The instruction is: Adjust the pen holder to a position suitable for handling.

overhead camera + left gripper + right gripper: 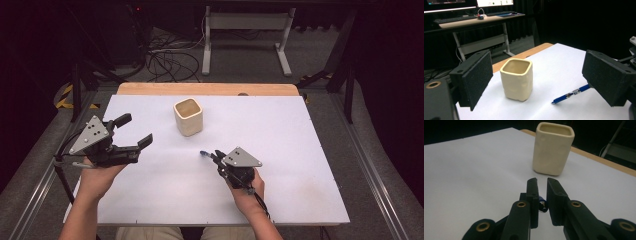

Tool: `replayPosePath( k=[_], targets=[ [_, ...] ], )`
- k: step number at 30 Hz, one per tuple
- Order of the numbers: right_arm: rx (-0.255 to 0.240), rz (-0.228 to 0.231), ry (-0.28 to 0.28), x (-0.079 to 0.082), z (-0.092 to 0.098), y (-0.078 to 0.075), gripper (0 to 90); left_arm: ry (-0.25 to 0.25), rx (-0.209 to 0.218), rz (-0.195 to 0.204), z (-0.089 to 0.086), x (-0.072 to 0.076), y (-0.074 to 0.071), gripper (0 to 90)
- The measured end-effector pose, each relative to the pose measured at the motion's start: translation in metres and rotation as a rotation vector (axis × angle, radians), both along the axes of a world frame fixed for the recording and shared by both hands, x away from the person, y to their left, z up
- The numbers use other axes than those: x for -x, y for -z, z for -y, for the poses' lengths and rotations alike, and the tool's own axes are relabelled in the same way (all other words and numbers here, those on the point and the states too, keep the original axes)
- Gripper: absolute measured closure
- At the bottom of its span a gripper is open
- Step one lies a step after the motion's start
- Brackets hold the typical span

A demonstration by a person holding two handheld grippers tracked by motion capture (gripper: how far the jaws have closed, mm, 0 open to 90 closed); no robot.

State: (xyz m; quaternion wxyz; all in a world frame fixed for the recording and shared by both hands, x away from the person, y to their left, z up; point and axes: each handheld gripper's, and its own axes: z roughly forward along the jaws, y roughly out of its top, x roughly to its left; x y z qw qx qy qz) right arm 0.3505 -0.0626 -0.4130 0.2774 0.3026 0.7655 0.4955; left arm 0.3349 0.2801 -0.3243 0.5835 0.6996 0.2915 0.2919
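Observation:
A cream, square-mouthed cup stands upright toward the back of the white table top. My right gripper is in front of the cup and a little to its right. It is shut on a blue pen, whose tip sticks out toward the left. In the left gripper view the pen hangs slightly above the surface. My left gripper is at the table's left side, open and holding nothing, with its jaws facing the cup.
A wooden strip runs along the table's far edge. Beyond it stand a white desk frame and loose cables on the floor. Dark tripod legs rise at the left.

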Motion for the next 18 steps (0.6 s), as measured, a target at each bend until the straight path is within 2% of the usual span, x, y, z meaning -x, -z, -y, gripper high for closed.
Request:
replayPosePath(
  k=[9,18],
  targets=[
    [-0.040,0.018,-0.010,-0.007,0.000,-0.011,81.8,0.018,-0.009,0.007,0.005,-0.001,0.005,11.1],
    [-0.048,0.030,-0.024,-0.015,-0.007,-0.019,82.2,0.017,-0.008,0.012,0.005,0.000,0.004,11.2]
  ],
)
